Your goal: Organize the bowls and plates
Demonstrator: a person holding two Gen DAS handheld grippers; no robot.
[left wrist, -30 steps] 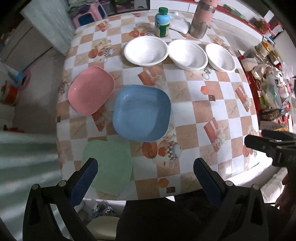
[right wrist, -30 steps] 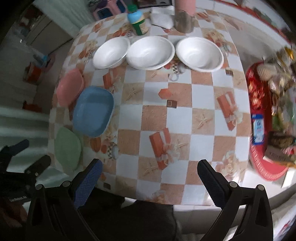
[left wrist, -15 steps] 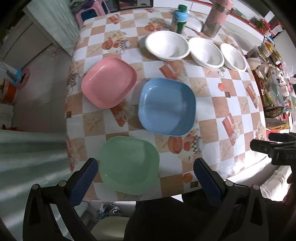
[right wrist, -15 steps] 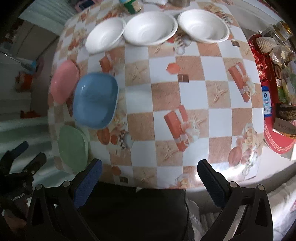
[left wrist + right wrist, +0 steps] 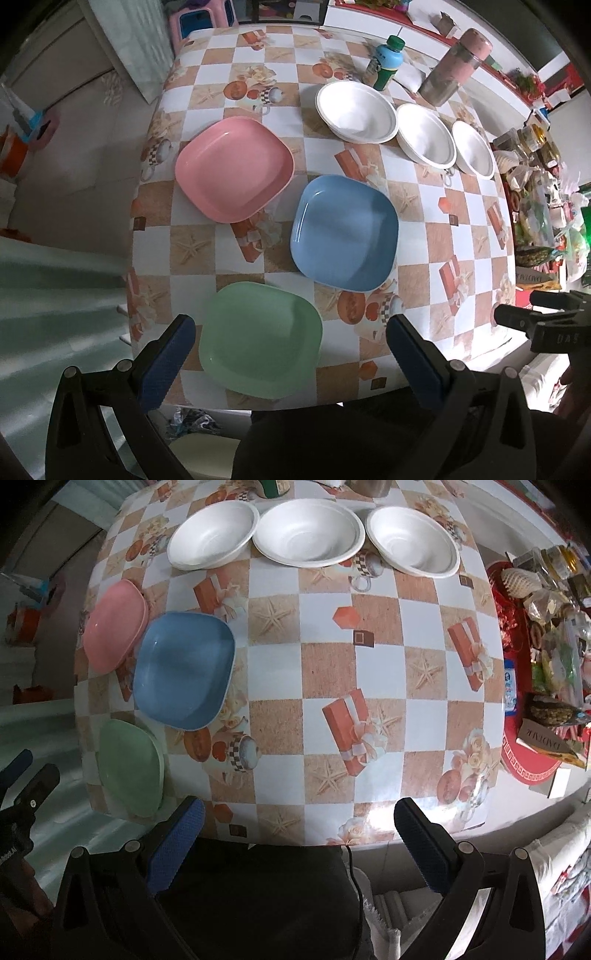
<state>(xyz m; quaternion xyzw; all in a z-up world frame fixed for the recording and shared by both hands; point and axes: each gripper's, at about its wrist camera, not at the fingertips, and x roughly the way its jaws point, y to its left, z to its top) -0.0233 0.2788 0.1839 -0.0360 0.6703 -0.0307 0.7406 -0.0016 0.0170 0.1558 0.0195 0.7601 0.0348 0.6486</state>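
Left tool (image 5: 288, 349) has shifted over the green plate (image 5: 258, 339), now in full view; jaws apart, empty. Right tool (image 5: 295, 838) hangs wide apart at the desk (image 5: 369, 672) edge. Pink plate (image 5: 232, 168), blue plate (image 5: 345, 230) separate; three white bowls (image 5: 308, 531) behind. Bottle top cropped.

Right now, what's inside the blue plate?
Nothing shows inside the blue plate: its bare bottom is visible. What lies beneath it on the tablecloth is covered.
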